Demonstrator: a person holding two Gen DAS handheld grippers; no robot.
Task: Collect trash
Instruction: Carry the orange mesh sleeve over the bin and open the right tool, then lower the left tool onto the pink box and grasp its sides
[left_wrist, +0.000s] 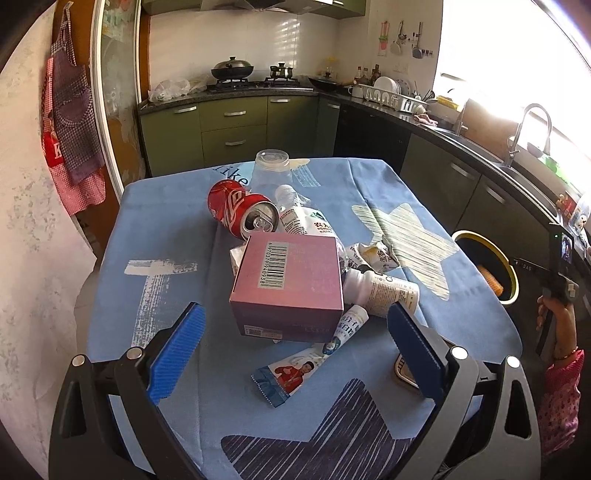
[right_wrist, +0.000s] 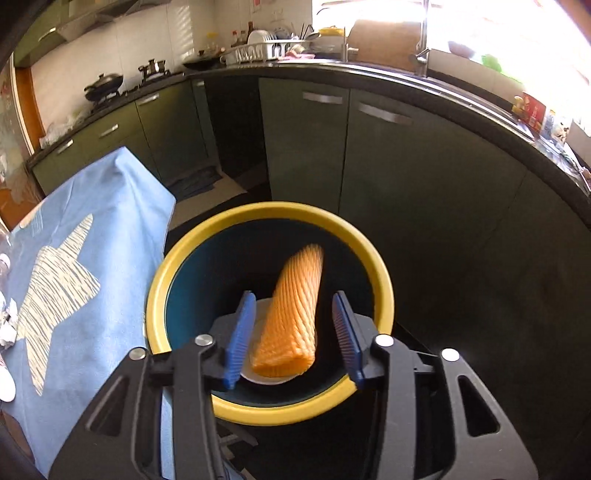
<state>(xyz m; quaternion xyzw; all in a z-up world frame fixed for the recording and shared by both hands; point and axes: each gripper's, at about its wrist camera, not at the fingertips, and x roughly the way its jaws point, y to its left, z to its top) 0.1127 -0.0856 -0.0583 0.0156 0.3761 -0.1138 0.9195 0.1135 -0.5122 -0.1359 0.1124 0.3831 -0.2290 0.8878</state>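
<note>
Trash lies in a heap on the blue star-patterned cloth (left_wrist: 155, 236): a pink box (left_wrist: 291, 284), a red cola can (left_wrist: 236, 210), a clear water bottle (left_wrist: 299, 210), a small white bottle (left_wrist: 384, 291), a crumpled wrapper (left_wrist: 373, 254) and a printed sachet (left_wrist: 295, 369). My left gripper (left_wrist: 295, 310) is open, its blue pads either side of the box and short of it. My right gripper (right_wrist: 294, 295) hangs open over the yellow-rimmed bin (right_wrist: 192, 251). A ribbed orange sleeve (right_wrist: 295, 302) is between its pads with a gap on each side, above a white dish in the bin.
A clear plastic jar (left_wrist: 271, 162) stands at the table's far edge, and a small tin (left_wrist: 404, 369) peeks out behind my left gripper's right finger. The bin (left_wrist: 509, 266) sits on the floor right of the table. Green cabinets (right_wrist: 306, 140) and a sink counter close in behind. A person's hand (left_wrist: 554, 321) shows at the right.
</note>
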